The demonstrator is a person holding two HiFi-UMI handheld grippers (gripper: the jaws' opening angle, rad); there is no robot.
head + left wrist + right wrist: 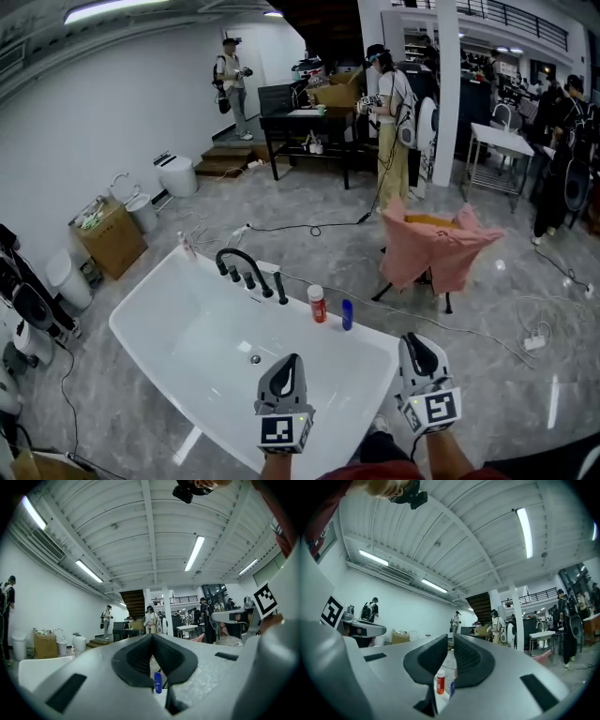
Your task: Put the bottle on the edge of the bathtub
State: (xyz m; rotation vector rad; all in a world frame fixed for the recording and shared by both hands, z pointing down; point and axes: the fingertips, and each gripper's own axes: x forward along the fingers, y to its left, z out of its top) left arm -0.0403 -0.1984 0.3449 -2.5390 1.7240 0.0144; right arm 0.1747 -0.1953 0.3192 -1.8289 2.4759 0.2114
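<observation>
White bathtub [178,323] slanting across the grey floor [281,197], lower left. Pink cloth [439,246] hanging in folds beyond the tub's right end. Left gripper [292,359] above the tub's near rim, jaws closed tip to tip, empty. Right gripper [412,340] at the tub's right end, jaws nearly together with a thin slit between them, gripping nothing. Black faucet [246,267] on the far rim. 2 bottles upright on that same far rim, right of the faucet, well apart from both grippers: red bottle [318,304] with a white cap, then the smaller blue bottle [347,314] just beside it, not touching.
</observation>
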